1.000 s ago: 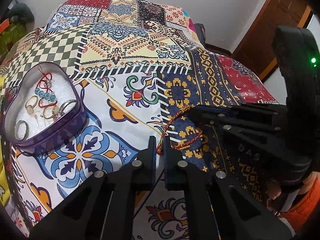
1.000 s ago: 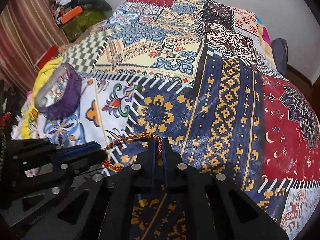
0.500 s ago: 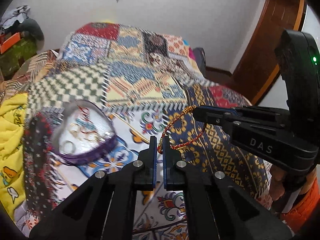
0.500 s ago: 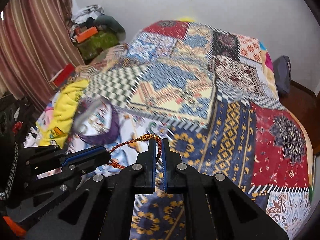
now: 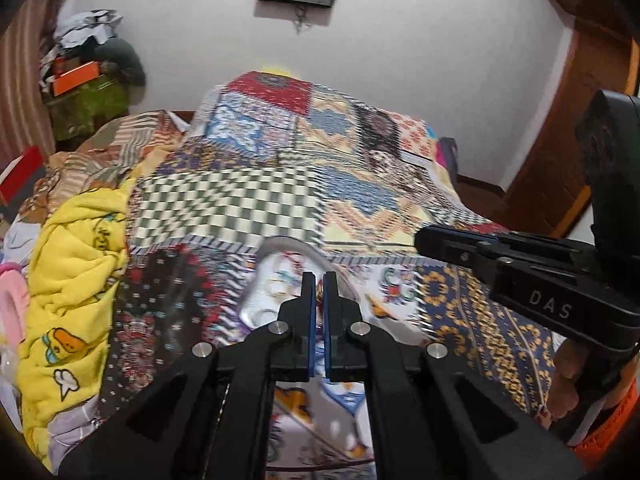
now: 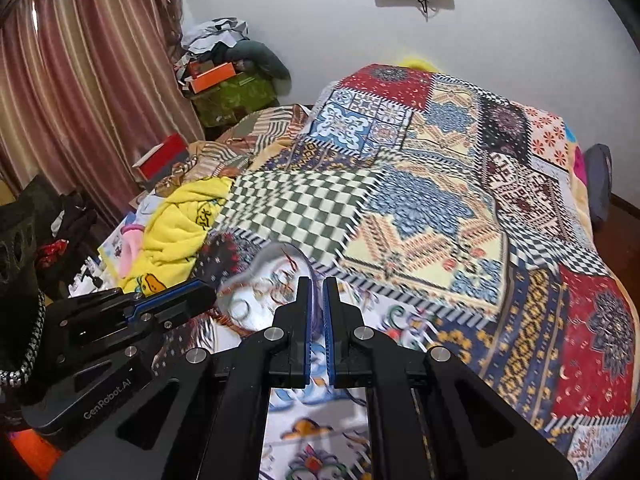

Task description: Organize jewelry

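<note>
My left gripper (image 5: pixel 319 280) is shut on the red and gold cord bracelet (image 5: pixel 319 300), of which only a sliver shows between the blue pads. It hangs above the heart-shaped purple tin (image 5: pixel 276 276) with white lining and several rings and bracelets in it. My right gripper (image 6: pixel 317 284) is shut with nothing visible between its pads; it is also seen in the left wrist view (image 5: pixel 448 240), to the right of the tin. The tin shows blurred in the right wrist view (image 6: pixel 260 288), with the left gripper (image 6: pixel 192 292) beside it.
The patchwork bedspread (image 5: pixel 360 200) covers the bed. A yellow blanket (image 5: pixel 76 260) lies bunched at the left edge. Clutter and an orange box (image 6: pixel 212 76) are stacked by the curtain. A wooden door (image 5: pixel 560 140) stands at the right.
Both grippers have lifted and tilted up. The right gripper has let go of the bracelet. The left gripper has carried it leftward over the tin.
</note>
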The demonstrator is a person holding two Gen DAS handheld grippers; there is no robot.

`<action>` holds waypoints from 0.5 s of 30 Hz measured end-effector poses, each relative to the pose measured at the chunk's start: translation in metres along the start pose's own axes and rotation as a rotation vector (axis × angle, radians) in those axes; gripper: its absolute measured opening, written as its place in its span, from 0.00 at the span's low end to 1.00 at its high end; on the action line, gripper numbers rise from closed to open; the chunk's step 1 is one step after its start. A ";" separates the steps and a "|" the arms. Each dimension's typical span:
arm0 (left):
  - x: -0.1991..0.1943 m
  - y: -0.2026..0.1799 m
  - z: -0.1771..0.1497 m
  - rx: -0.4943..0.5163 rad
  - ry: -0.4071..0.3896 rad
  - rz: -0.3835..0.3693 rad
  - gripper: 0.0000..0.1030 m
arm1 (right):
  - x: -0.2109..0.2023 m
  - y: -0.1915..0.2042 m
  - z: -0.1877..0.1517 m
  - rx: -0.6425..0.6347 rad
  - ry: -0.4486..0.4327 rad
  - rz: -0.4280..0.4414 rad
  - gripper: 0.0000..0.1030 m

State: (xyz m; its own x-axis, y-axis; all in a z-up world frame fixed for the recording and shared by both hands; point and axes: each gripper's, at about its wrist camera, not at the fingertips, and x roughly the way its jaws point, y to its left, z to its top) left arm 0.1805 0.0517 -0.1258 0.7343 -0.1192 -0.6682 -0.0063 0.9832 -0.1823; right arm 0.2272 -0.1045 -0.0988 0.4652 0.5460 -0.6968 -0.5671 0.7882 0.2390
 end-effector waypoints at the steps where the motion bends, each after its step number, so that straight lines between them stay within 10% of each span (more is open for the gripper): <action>1: 0.000 0.005 0.001 -0.010 -0.001 0.007 0.01 | 0.002 0.001 0.000 0.002 0.000 0.004 0.05; 15: 0.045 0.013 -0.007 0.020 0.096 0.032 0.01 | 0.010 0.007 -0.008 -0.044 0.028 -0.032 0.05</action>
State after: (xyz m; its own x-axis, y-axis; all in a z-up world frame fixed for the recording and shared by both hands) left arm 0.2085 0.0577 -0.1628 0.6655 -0.0990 -0.7398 -0.0149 0.9892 -0.1458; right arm 0.2222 -0.0958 -0.1095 0.4650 0.5122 -0.7221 -0.5816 0.7917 0.1870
